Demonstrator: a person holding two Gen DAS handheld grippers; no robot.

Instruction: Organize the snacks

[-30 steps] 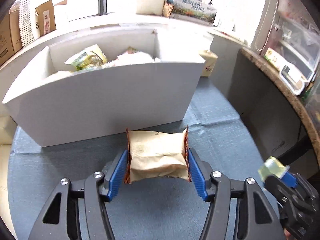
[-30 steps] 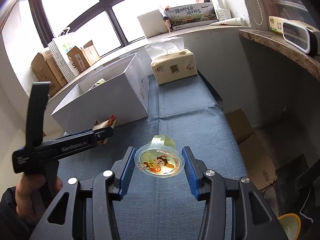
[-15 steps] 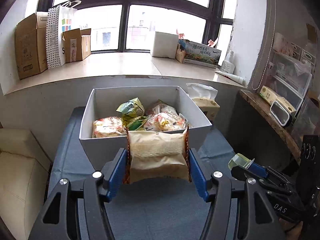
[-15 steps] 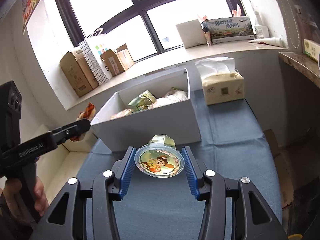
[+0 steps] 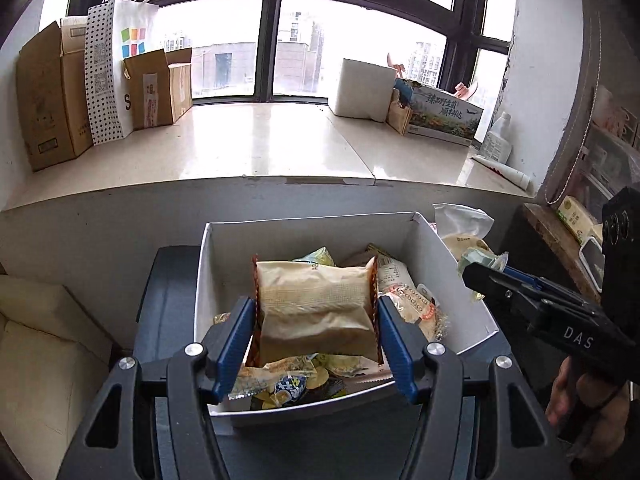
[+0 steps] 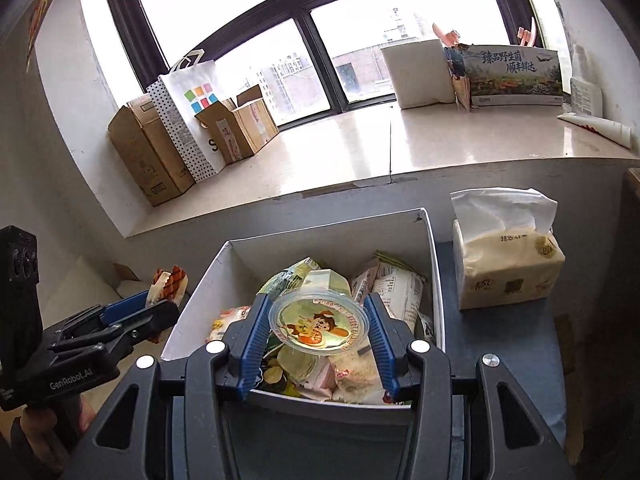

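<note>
Beige snack packet [image 5: 316,312] lies crosswise, perhaps level, over white box [image 5: 460,264].

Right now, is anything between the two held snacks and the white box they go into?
Nothing visible. The tan packet in the left gripper and the jelly cup in the right gripper both hang over the open white box, above the snacks already inside.

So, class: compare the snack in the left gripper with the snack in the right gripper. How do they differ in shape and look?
The left gripper holds a tan packet, soft and pillow-shaped with crimped ends; the right gripper holds a jelly cup, round and rigid. The packet looks plain and opaque; the cup has a clear rim and a cartoon lid. Both are clamped by their sides above the white box of snacks.
</note>
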